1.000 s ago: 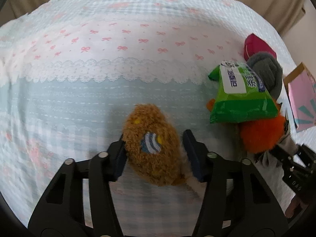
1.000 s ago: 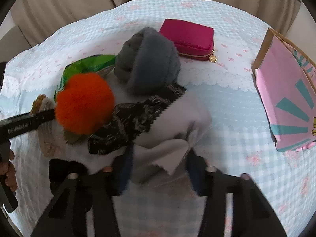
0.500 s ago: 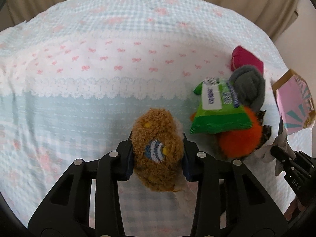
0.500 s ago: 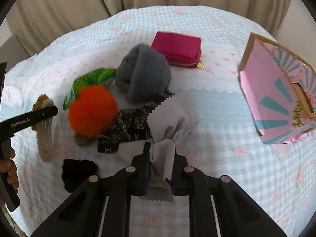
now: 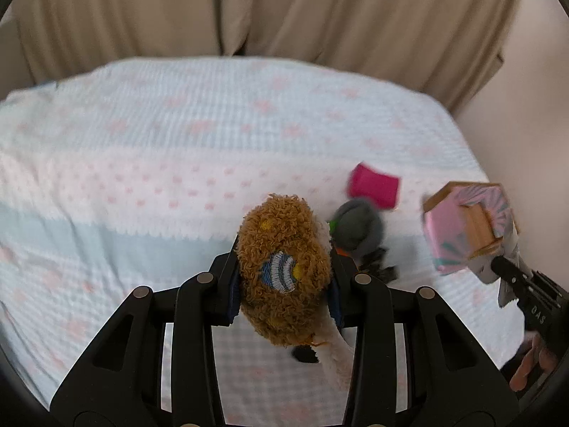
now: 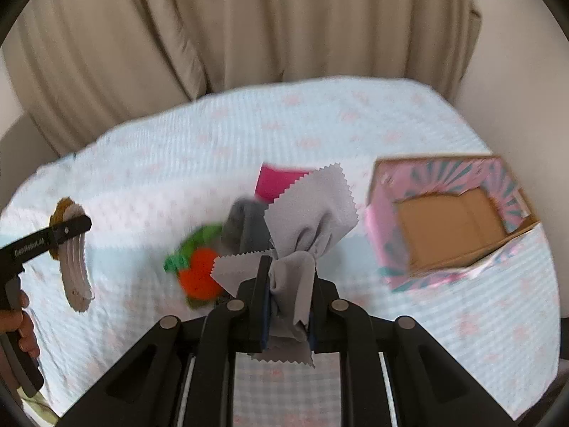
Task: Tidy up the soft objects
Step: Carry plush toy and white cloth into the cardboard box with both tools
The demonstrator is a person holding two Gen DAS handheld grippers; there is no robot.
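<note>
Two grippers now hang above the bed [image 6: 444, 338], each with a soft thing clamped between its jaws, where a second ago both sat low among the pile with jaws apart. The left gripper [image 5: 284, 281], its jaws having just been closing, squeezes a brown plush toy [image 5: 282, 267] with a striped patch. The right gripper [image 6: 288, 299] has pinched together on a bunched grey cloth [image 6: 309, 213] with zigzag edges, which fans out above the pads. Both pieces are off the checked bedspread, so the sorting looks to have moved from grasping to carrying. The likely goal is the pink box [image 6: 451, 224], open near the bed's right edge.

Only the right wrist view looks into that box, showing a bare cardboard floor. It also shows the plush toy's pale underside from the side, and the pile left near the bed's middle: an orange pom-pom [image 6: 199, 277], a green packet [image 6: 192, 245], a grey woolly bundle [image 6: 245, 224] and a magenta pouch [image 6: 274, 185].

The left wrist view alone shows the toy's embroidered face and how deeply the pads sink into its pile. It sees the box only from outside and hides the packet almost wholly behind the toy. A person's fingers [image 5: 530, 366] show at its lower right.
</note>
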